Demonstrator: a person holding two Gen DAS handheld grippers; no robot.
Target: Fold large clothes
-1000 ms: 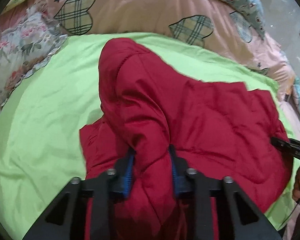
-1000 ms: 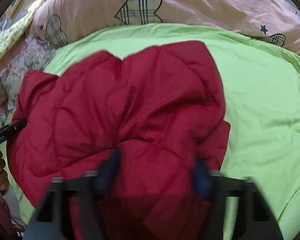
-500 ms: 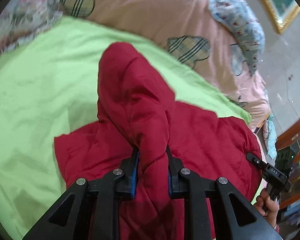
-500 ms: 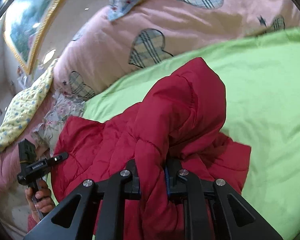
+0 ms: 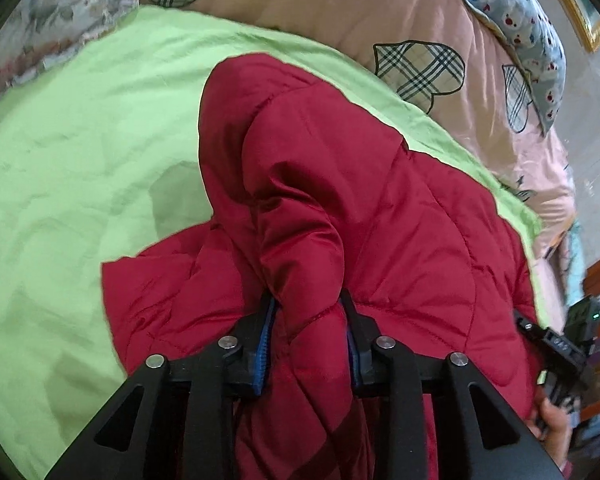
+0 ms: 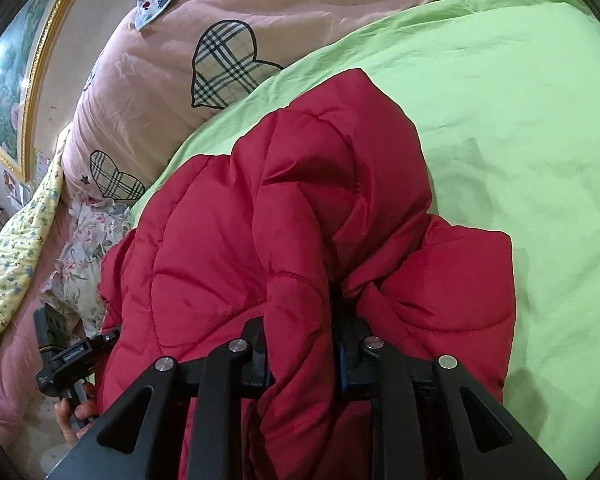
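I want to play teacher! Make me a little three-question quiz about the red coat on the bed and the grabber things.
1. True or false: the left hand-held gripper is shut on a fold of the red coat.
2. The coat lies on a sheet of which colour? A) blue B) light green C) white
3. Fill the gap: the pink quilt behind the sheet is printed with plaid ____.

Key: 1 true, and the right hand-held gripper pinches a fold as well. 2 B. 3 hearts.
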